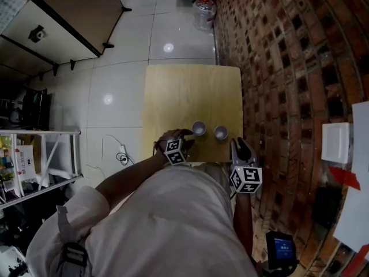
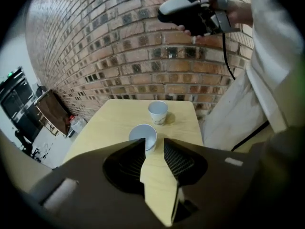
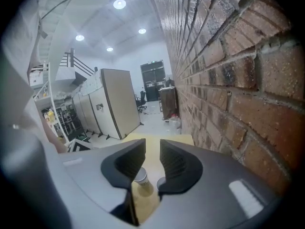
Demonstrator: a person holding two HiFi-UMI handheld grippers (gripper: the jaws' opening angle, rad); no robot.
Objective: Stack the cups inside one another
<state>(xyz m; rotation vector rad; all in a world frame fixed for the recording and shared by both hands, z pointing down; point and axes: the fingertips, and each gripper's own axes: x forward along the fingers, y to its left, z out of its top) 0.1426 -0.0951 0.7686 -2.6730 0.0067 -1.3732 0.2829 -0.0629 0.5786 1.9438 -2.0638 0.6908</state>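
Observation:
Two white paper cups stand upright side by side near the front edge of the wooden table (image 1: 190,91): a left cup (image 1: 199,128) and a right cup (image 1: 221,133). My left gripper (image 1: 185,138) hovers just short of the left cup (image 2: 143,135); its jaws stand open with nothing between them, and the cup sits just beyond the tips. The other cup (image 2: 157,112) stands further off. My right gripper (image 1: 237,143) hangs at the table's front right corner, open and empty. Through its jaws (image 3: 152,144) one cup (image 3: 140,175) shows, with the rim of the second (image 3: 159,181) beside it.
A brick wall (image 1: 288,68) runs close along the table's right side. White tiled floor (image 1: 115,97) lies to the left, with a shelf rack (image 1: 40,154) and a partition panel (image 1: 63,10). A water jug (image 1: 204,10) stands beyond the table's far end.

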